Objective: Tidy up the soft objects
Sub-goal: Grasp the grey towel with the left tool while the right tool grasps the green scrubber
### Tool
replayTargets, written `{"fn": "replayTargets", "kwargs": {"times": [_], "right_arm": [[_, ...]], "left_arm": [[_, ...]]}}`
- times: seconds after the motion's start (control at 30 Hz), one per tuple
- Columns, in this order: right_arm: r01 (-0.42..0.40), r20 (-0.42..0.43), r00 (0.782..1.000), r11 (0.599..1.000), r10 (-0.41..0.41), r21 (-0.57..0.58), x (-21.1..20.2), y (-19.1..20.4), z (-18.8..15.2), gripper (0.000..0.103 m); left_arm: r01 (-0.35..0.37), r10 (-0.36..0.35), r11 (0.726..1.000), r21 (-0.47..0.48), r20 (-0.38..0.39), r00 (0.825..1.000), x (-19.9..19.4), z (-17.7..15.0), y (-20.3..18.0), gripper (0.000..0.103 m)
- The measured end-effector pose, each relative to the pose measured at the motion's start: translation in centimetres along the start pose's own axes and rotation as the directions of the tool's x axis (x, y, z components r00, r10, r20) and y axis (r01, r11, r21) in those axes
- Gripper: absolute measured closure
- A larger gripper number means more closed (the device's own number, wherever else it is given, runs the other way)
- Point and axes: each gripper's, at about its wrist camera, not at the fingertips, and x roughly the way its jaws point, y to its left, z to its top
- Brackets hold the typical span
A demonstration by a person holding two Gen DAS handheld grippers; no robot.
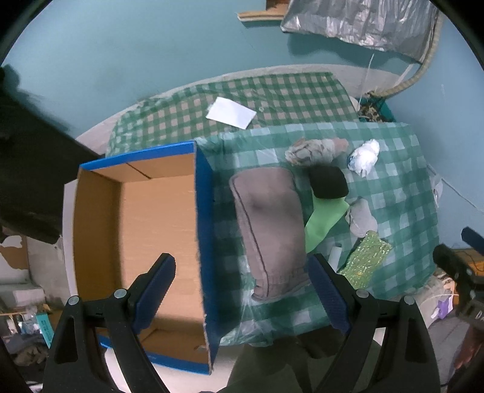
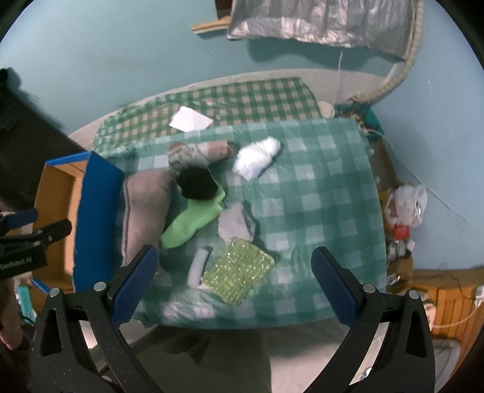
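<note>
An empty blue cardboard box stands left of a green checked cloth. On the cloth lie a grey folded garment, a black bundle, a green cloth, a patterned sock roll, a white bundle, a small grey cloth and a yellow-green bubble pad. My left gripper is open above the box wall and the garment's near end. My right gripper is open above the bubble pad. The garment, green cloth and white bundle show there too.
A white paper lies on a second checked cloth behind. A silver bag hangs on the teal wall. Clutter sits on the floor at right. The box stands at the cloth's left edge.
</note>
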Motion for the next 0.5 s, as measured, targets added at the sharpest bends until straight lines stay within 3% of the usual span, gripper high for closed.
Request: {"fn": "replayTargets", "kwargs": {"times": [0.5], "right_arm": [[0.035,-0.115,0.993,0.997,-0.027,0.071,6.7,-1.8,-2.2,0.002]], "left_arm": [[-0.010,0.011,1.000,0.004,-0.096,0.995,6.7,1.6,-2.1,0.013]]}}
